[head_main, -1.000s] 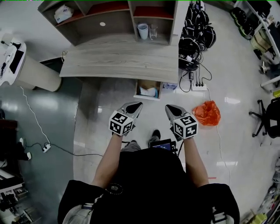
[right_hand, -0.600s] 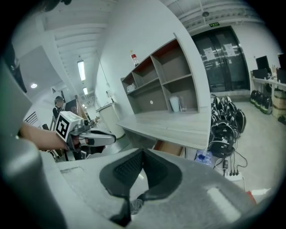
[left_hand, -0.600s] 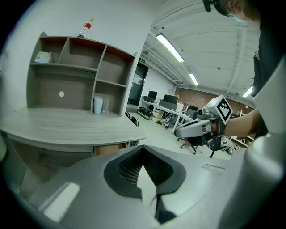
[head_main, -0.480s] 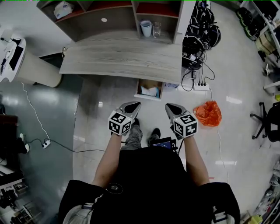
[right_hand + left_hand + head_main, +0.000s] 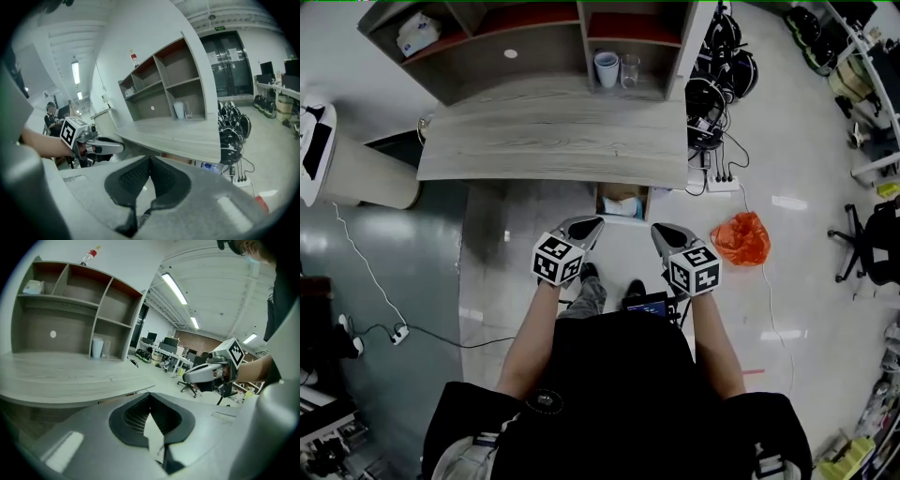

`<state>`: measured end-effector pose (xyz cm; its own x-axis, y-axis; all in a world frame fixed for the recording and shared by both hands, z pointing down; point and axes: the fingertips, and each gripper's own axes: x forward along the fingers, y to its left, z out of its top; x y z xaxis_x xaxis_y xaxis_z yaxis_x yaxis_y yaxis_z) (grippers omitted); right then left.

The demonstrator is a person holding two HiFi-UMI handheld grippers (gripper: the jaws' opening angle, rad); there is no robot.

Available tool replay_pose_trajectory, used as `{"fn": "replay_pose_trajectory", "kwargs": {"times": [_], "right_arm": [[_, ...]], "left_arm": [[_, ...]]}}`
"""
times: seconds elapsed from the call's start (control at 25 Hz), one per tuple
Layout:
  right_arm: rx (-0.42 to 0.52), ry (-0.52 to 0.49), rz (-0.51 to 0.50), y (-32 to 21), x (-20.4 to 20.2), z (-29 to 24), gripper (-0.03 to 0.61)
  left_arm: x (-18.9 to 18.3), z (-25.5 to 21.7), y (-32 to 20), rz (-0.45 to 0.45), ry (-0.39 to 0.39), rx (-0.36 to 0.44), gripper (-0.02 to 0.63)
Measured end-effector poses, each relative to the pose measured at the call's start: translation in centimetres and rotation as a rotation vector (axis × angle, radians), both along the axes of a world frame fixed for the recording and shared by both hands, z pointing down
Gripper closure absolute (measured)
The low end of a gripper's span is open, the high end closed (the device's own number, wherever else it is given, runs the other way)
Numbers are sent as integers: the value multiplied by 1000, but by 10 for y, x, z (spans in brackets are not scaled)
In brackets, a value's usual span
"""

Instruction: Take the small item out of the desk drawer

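Both forearms reach forward side by side, holding the left gripper (image 5: 594,225) and right gripper (image 5: 659,230) just short of the desk (image 5: 553,150), each with jaws pressed together, empty

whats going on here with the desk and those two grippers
A person stands facing the wooden desk, a gripper in each hand. The left gripper and right gripper are both shut and empty, held short of the open drawer under the desk's edge. Something white lies in the drawer, untouched.
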<state>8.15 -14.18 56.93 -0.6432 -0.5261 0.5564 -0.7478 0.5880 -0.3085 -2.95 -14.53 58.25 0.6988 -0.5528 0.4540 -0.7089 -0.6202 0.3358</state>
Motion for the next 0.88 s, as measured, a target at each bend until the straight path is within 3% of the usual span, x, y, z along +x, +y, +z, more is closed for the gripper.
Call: {"fn": "replay_pose_trajectory", "kwargs": {"times": [0.48,0.88], "right_arm": [[15,33,86,-17,-49,-2,577],[8,58,57,-23,-43,2,577]], "left_arm": [[-31,1,-23,151,35,3,612],[-24,5,-29,151,38,-6,612]]}}
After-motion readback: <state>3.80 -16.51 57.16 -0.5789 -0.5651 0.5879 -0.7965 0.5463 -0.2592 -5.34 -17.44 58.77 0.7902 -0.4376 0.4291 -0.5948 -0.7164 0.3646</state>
